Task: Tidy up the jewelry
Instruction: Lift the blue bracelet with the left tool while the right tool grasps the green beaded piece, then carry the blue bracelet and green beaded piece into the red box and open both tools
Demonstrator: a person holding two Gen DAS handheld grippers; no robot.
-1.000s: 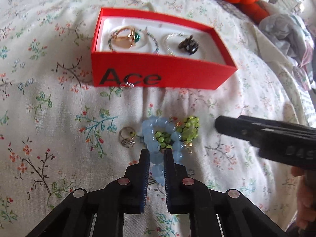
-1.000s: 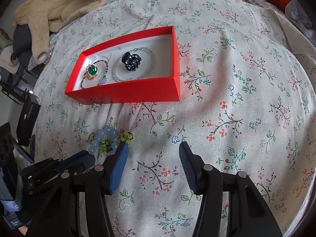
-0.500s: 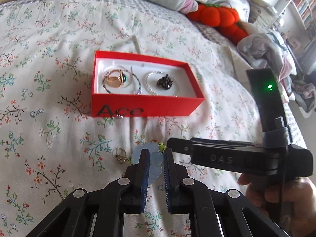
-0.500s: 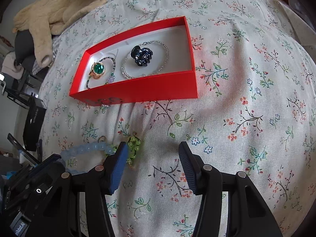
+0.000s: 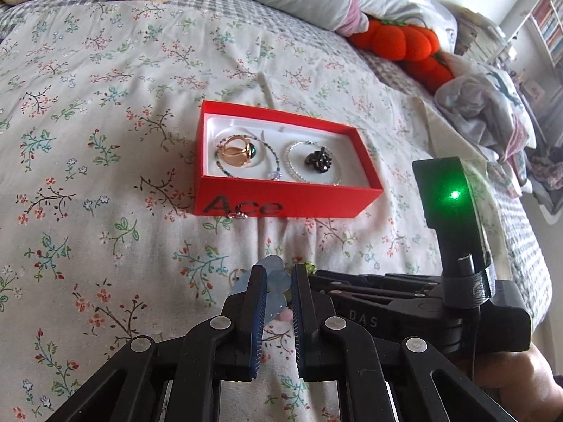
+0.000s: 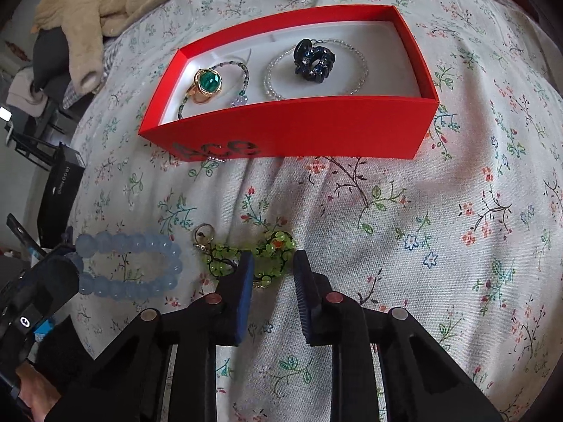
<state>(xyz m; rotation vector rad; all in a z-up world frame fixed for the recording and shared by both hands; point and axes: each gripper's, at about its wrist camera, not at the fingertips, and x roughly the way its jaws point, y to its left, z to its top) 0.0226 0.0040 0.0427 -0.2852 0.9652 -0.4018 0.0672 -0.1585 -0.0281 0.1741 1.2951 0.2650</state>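
My left gripper [image 5: 275,276] is shut on a pale blue bead bracelet [image 5: 273,279] and holds it off the bedspread; the bracelet hangs out from it in the right wrist view [image 6: 128,267]. My right gripper [image 6: 272,263] has narrowed around a green beaded piece [image 6: 262,258] lying on the bed, with its jaws still apart. A small gold ring [image 6: 204,234] lies beside the green piece. The red box [image 5: 281,205] [image 6: 299,130] holds a gold ring with a green stone [image 6: 207,82], a black beaded ring [image 6: 315,61] and thin bracelets.
A small silver ring [image 5: 238,215] leans at the box's front wall. A beige blanket [image 6: 105,3] lies at the bed's far corner. Orange plush pumpkins [image 5: 401,40] and pillows are at the head. A black box [image 6: 58,193] stands off the bed's left edge.
My left gripper has lifted the blue bracelet up and away from the green piece. My right gripper has moved in over the green piece and its jaws have narrowed.
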